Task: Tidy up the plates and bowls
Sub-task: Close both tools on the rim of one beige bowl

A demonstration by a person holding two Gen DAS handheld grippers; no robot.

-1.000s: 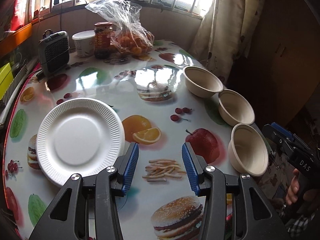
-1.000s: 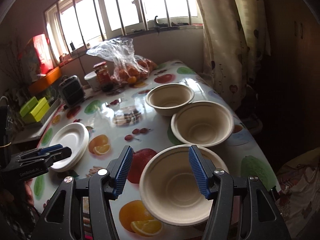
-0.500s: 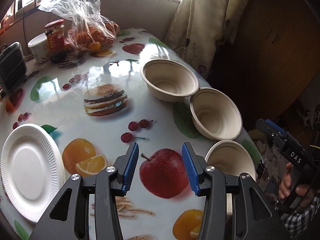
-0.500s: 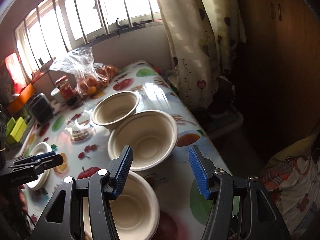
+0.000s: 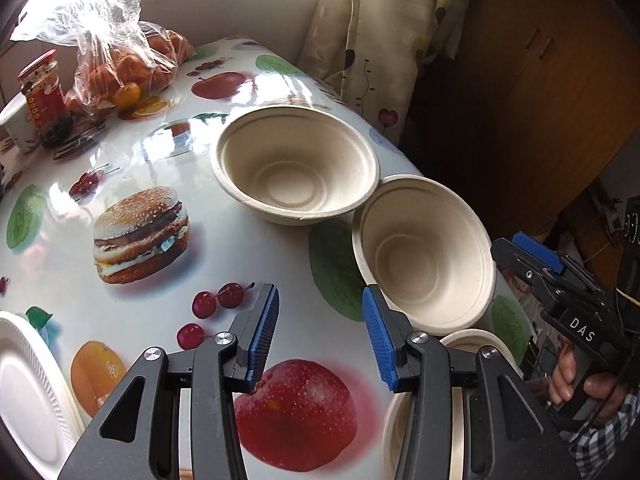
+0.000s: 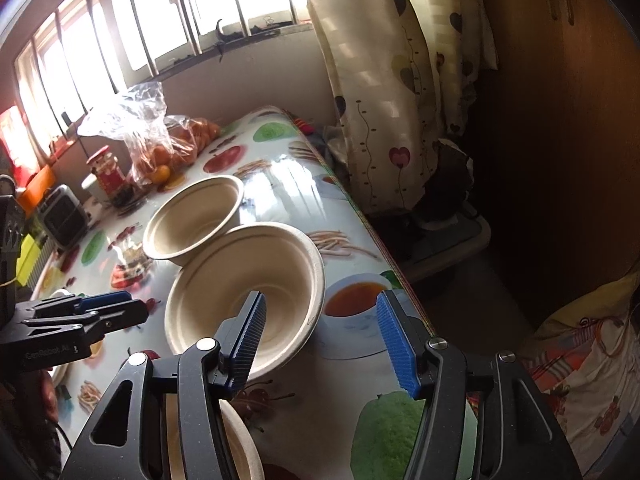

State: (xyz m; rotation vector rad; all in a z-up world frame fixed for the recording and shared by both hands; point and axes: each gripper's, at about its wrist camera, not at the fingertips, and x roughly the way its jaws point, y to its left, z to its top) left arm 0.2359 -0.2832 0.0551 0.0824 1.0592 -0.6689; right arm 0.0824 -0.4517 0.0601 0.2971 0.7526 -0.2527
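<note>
Three beige pulp bowls stand in a row along the table's right side: the far bowl point(image 5: 296, 168) point(image 6: 192, 220), the middle bowl point(image 5: 424, 256) point(image 6: 248, 288), and the near bowl point(image 5: 480, 344) point(image 6: 236, 440), mostly hidden behind gripper fingers. A white ribbed plate point(image 5: 28, 392) lies at the lower left. My left gripper point(image 5: 320, 300) point(image 6: 136, 308) hovers over the tablecloth left of the middle bowl, jaws closing with nothing between them. My right gripper point(image 6: 320, 304) point(image 5: 516, 246) hangs over the middle bowl, jaws closing. That bowl's right rim shows between the pads, untouched.
At the table's far end sit a clear bag of oranges point(image 5: 120, 64), a red-lidded jar point(image 5: 40, 96) and a grey appliance point(image 6: 64, 216). The table's right edge point(image 6: 372, 236) drops off beside the bowls, with a curtain point(image 6: 380, 80) and a dark wardrobe beyond.
Both grippers have moved forward and right along the table. The plate has slid to the left view's corner. The right gripper has passed from the near bowl to the middle one. Both jaws have narrowed slightly.
</note>
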